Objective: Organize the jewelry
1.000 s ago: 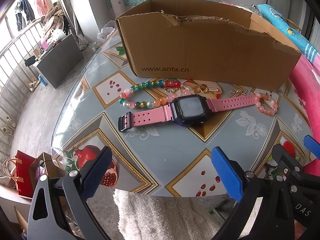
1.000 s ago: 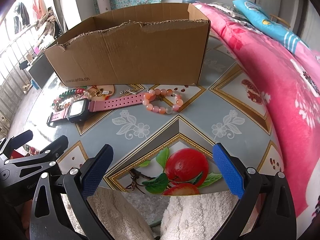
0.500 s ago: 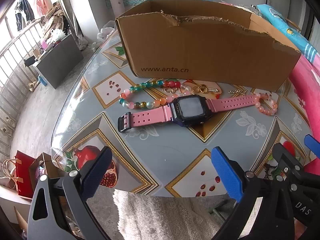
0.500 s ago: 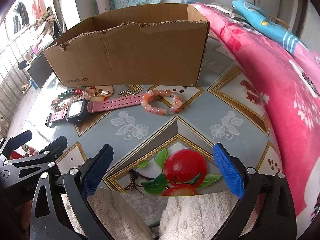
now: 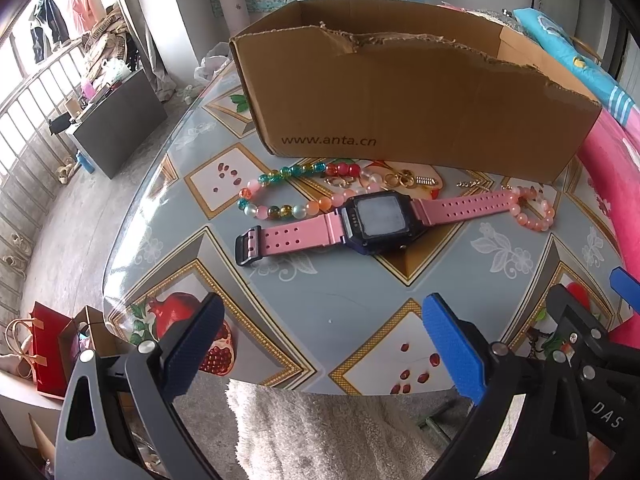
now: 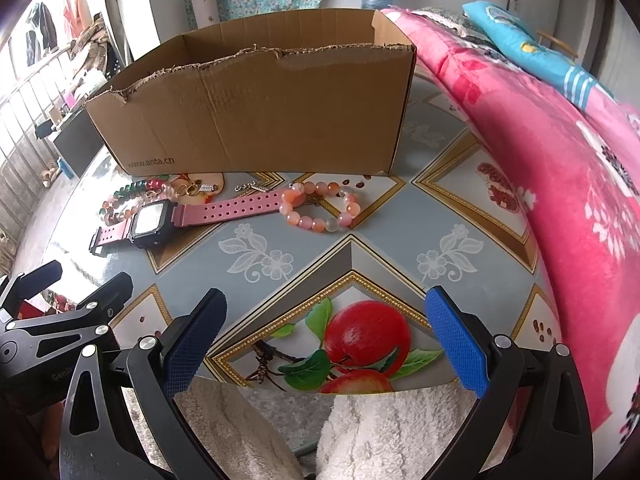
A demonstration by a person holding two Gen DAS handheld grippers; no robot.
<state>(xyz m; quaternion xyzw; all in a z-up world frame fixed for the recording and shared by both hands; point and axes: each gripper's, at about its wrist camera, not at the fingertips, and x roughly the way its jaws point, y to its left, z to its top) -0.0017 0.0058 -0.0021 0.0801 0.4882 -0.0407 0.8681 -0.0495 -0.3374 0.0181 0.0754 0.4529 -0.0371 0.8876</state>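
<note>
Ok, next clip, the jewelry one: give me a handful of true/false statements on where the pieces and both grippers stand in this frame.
1. The pink watch lies flat on the table. True.
2. The left gripper is shut on the watch strap. False: it is open and holds nothing.
3. The peach bead bracelet lies inside the cardboard box. False: it lies on the table in front of the box.
4. The right gripper is open and empty. True.
5. The multicoloured bead bracelet lies near the watch's buckle end. True.

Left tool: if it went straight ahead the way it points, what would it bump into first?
Probably the pink watch, which lies straight ahead of the open left tool on the table. Depth is hard to judge; the box is behind it.
</note>
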